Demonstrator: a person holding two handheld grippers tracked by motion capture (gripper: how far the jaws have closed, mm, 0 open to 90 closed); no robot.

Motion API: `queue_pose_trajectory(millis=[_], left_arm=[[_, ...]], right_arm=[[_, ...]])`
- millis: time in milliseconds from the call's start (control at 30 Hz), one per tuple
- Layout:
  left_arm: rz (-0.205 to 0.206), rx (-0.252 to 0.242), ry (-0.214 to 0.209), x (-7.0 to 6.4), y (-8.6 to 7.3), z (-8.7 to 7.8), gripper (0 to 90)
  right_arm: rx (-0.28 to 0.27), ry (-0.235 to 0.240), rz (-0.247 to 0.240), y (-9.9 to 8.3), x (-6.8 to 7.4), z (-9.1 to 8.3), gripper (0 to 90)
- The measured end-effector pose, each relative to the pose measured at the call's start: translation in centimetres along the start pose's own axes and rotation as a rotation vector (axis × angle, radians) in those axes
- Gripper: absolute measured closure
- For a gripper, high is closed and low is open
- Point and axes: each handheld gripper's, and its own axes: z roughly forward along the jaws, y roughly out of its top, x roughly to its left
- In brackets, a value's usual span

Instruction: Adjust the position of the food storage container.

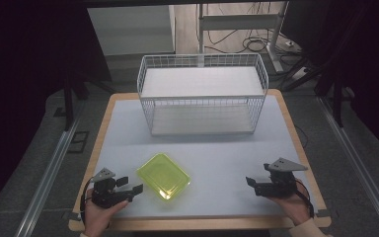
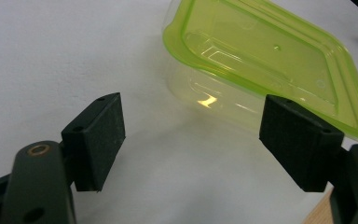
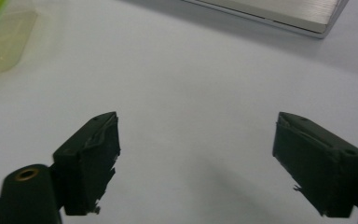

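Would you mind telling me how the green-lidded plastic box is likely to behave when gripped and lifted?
The box looks thin, clear and empty, so probably light. Its glossy walls may slip or flex between the left tongs. Low and flat, it seems unlikely to tip.

The left gripper stands with its jaws wide apart, and the lidded yellow-green container lies just beside it at about two o'clock, blocking that way. Between this container and the right gripper, also spread wide, the white table top is bare, so passage there is free. At twelve o'clock the white wire basket walls off the far side of the table.
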Motion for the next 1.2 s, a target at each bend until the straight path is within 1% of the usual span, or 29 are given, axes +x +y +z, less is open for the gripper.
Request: queue_pose_trajectory(millis=[67, 167, 333, 400, 500, 567, 633, 667, 700, 733, 767, 800, 833, 867, 933, 1000, 1033, 1067, 1100, 1200], left_arm=[[-0.001, -0.001, 0.000, 0.0, 0.0, 0.0, 22.6], [-0.003, 0.001, 0.000, 0.1, 0.0, 0.1, 22.7], [0.001, 0.004, 0.000, 0.0, 0.0, 0.0, 22.8], [0.001, 0.004, -0.001, 0.0, 0.0, 0.0, 23.0], [0.007, 0.008, 0.002, -0.2, 0.0, 0.1, 23.8], [0.007, 0.010, -0.003, -0.3, 0.0, 0.0, 25.9], [0.008, 0.002, 0.002, -0.4, 0.1, -0.2, 27.1], [0.013, 0.003, -0.007, -0.6, 0.2, -0.5, 34.2], [0.013, 0.003, -0.007, -0.6, 0.2, -0.5, 37.4], [0.017, 0.000, -0.006, -0.7, 0.2, -0.7, 37.4], [0.019, -0.002, 0.000, -0.8, 0.3, -0.8, 40.0], [0.023, -0.001, -0.001, -1.0, 0.4, -1.1, 52.4], [0.023, -0.001, -0.001, -1.0, 0.4, -1.1, 58.1], [0.020, 0.003, 0.002, -1.1, 0.5, -1.3, 58.1], [0.024, 0.021, -0.005, -1.3, 0.4, -1.5, 70.6], [0.040, 0.038, -0.017, -1.7, 0.3, -1.6, 84.6], [0.051, 0.052, -0.028, -1.9, 0.2, -1.7, 87.7], [0.070, 0.073, -0.042, -2.5, 0.0, -1.6, 90.0], [0.070, 0.073, -0.042, -2.5, 0.0, -1.6, 90.0], [0.105, 0.102, -0.077, -3.5, -0.1, -1.2, 90.0]], right_arm=[[-0.004, 0.003, 0.000, 0.0, 0.1, -0.1, 16.3], [-0.016, 0.014, 0.004, 0.2, 0.3, -0.4, 20.9], [-0.012, 0.016, -0.001, 0.3, 0.5, -0.6, 24.6], [-0.010, 0.030, -0.002, 0.4, 0.7, -0.6, 26.9], [-0.001, 0.034, 0.000, 0.3, 0.7, -0.5, 27.9], [-0.001, 0.039, 0.003, 0.3, 0.7, -0.4, 28.2], [0.004, 0.039, 0.003, 0.2, 0.7, -0.3, 28.7], [0.008, 0.040, 0.003, 0.2, 0.7, -0.3, 28.9], [0.008, 0.039, 0.004, 0.2, 0.7, -0.3, 28.9], [0.008, 0.039, 0.004, 0.2, 0.7, -0.3, 28.9], [0.008, 0.038, 0.005, 0.2, 0.7, -0.3, 28.9], [0.006, 0.038, 0.005, 0.2, 0.7, -0.3, 28.9], [0.006, 0.038, 0.005, 0.2, 0.7, -0.3, 28.9], [0.004, 0.038, 0.005, 0.1, 0.6, -0.3, 28.9], [0.006, 0.035, 0.005, 0.1, 0.6, -0.3, 28.9], [0.007, 0.034, 0.003, 0.1, 0.5, -0.3, 29.0], [0.007, 0.033, 0.003, 0.1, 0.5, -0.3, 29.0], [0.008, 0.033, 0.004, 0.1, 0.4, -0.2, 28.9], [0.008, 0.033, 0.004, 0.1, 0.4, -0.2, 28.9], [0.010, 0.033, 0.003, 0.0, 0.4, -0.2, 29.0]])
